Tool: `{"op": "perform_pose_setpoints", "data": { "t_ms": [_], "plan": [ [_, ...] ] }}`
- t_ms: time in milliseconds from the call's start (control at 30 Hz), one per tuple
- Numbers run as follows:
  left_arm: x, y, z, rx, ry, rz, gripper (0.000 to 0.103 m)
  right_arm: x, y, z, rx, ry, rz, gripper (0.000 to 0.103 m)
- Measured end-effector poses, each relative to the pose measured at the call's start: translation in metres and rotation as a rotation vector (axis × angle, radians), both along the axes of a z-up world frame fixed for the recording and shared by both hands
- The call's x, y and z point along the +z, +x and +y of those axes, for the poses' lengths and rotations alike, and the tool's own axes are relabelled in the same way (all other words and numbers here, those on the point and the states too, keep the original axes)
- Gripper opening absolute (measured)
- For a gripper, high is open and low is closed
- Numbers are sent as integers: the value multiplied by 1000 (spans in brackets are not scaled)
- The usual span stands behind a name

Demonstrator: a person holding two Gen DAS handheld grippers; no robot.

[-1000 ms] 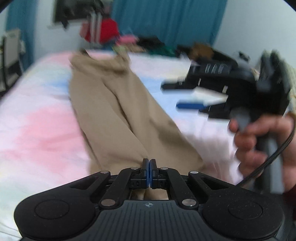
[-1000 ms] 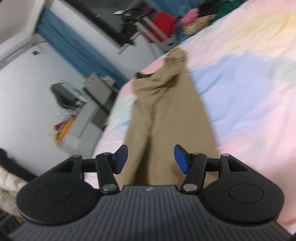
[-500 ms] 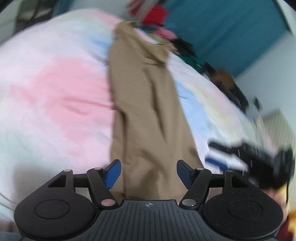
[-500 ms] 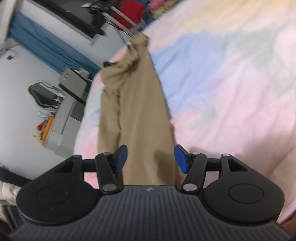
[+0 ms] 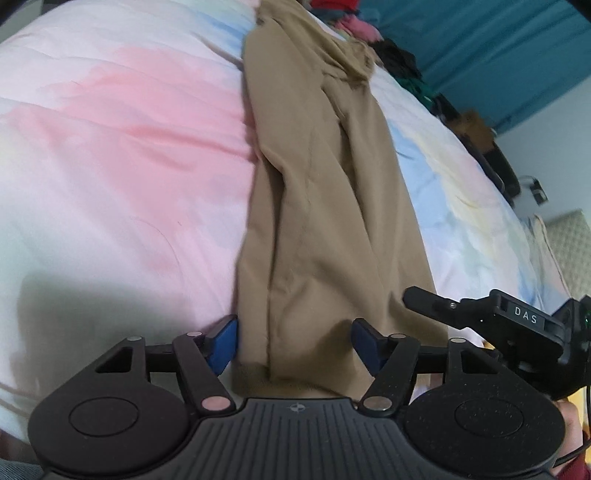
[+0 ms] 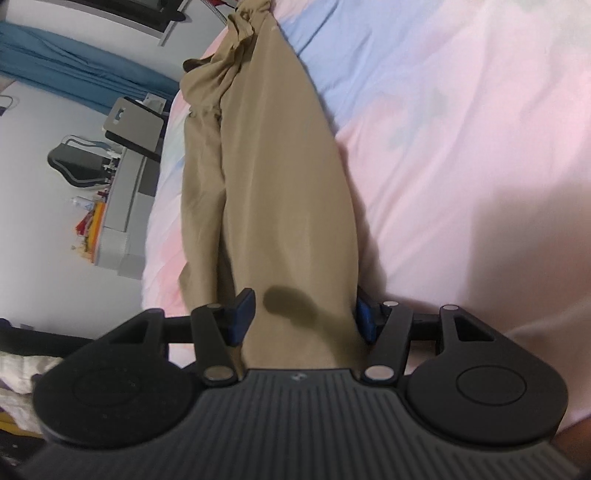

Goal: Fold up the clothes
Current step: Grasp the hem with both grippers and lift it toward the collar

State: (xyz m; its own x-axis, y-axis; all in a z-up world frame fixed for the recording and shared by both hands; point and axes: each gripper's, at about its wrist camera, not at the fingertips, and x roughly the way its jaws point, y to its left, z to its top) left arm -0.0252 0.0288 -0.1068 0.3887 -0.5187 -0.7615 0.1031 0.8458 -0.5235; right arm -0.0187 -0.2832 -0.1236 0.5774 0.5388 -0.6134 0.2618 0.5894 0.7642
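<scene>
— Tan trousers (image 5: 332, 192) lie lengthwise on the bed's pastel sheet (image 5: 122, 155), legs stacked.

— And the grippers?

— Both sit at the cuff end. The left gripper (image 5: 295, 345) has its blue fingers (image 5: 221, 345) spread wide around the hem; the right gripper (image 6: 303, 315) is spread too, grasping nothing.

Near hem of the long tan fabric trousers (image 5: 325, 206) hidden behind both gripper bodies. Their far waistband cut off by the top edge in the right wrist view. Heap of coloured clothes (image 5: 354, 26) far off, too blurred to sort.
</scene>
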Motion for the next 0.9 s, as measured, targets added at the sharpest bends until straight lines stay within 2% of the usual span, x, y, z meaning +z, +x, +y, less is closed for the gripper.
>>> {"op": "perform_pose_setpoints", "data": {
  "t_ms": [100, 133, 167, 200, 233, 333, 400, 467, 633, 733, 833, 900],
  "plan": [
    [-4, -8, -4, -10, 30, -9, 27, 3, -10, 12, 31, 28, 11, 41],
    [-3, -9, -3, -8, 33, -19, 20, 4, -11, 18, 52, 15, 17, 29],
    [-3, -11, -2, -5, 36, -28, 9, 5, -13, 24, 71, -12, 23, 21],
    [-1, -12, 0, 8, 29, -37, 9, 7, -15, 30, 89, -41, 29, 9],
    [1, -15, 3, 24, 9, -53, 8, 11, -17, 33, 91, -73, 17, 7],
    [18, -25, 21, 87, -97, -123, 8, 34, -24, 33, 58, -159, -56, 6],
    [33, -33, 36, 139, -185, -173, 8, 55, -27, 28, 32, -181, -125, 6],
    [53, -37, 35, 147, -236, -240, 8, 81, -29, 23, 16, -173, -195, 5],
    [118, -47, 29, 159, -275, -379, 7, 154, -32, 11, 6, -171, -366, 5],
    [153, -59, 21, 144, -286, -448, 7, 187, -42, 5, 9, -177, -443, 5],
    [177, -83, 14, 123, -309, -498, 7, 209, -62, -5, 10, -169, -506, 5],
    [185, -109, 12, 111, -311, -515, 7, 213, -81, -10, 20, -137, -520, 5]
  ]
}}
